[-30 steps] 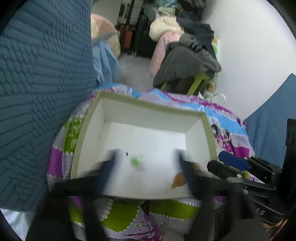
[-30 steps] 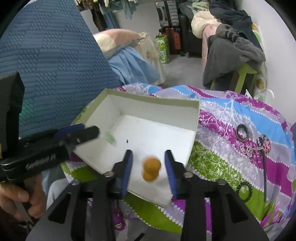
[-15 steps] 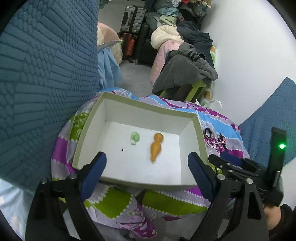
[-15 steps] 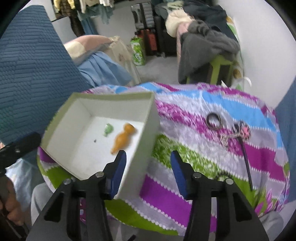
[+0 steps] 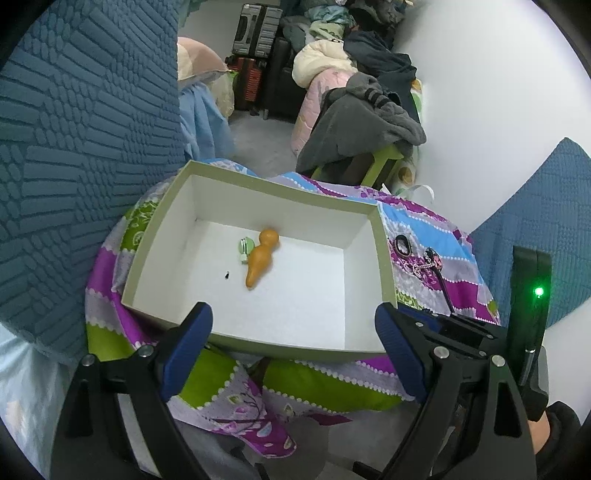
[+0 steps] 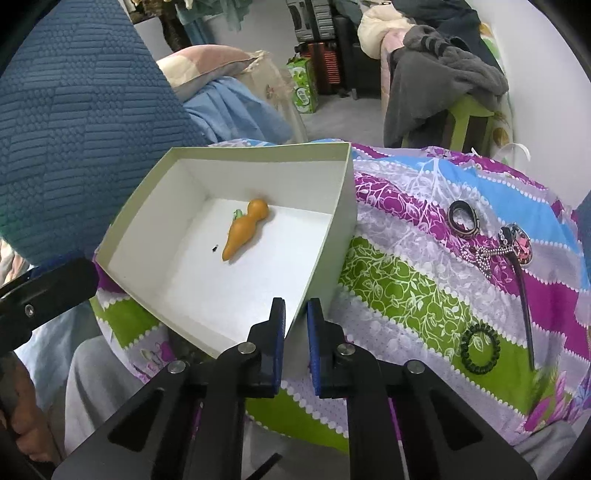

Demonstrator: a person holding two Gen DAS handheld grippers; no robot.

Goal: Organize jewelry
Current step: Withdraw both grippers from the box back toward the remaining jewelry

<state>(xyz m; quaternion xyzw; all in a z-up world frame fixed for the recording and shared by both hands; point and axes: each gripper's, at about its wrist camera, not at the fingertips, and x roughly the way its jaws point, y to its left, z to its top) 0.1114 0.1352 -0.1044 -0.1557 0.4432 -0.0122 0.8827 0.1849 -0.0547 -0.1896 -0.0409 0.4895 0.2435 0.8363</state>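
Note:
A white box with an olive rim [image 5: 280, 192] [image 6: 343, 206] sits on a patterned cloth. An orange gourd-shaped pendant [image 5: 260, 256] [image 6: 243, 232] and a small green piece [image 5: 243, 248] lie inside it. On the cloth to the right lie a dark ring [image 6: 463, 218], a beaded charm with a round pink pendant [image 6: 517, 245], a black hair stick [image 6: 524, 295] and a dark green hair tie [image 6: 480, 347]. My left gripper [image 5: 293, 350] is wide open and empty at the box's near wall. My right gripper [image 6: 295, 325] is nearly shut, straddling the box's near right corner.
A blue quilted cushion [image 5: 74, 147] rises on the left. Clothes are piled on a green chair [image 6: 443, 85] behind the table. Suitcases [image 5: 258, 29] stand at the back. The cloth-covered table [image 6: 406, 295] drops off at its near edge.
The pendant now lies in the box, out of my right gripper. That gripper swung right over the cloth, came back to the box corner and narrowed. My left gripper pulled back.

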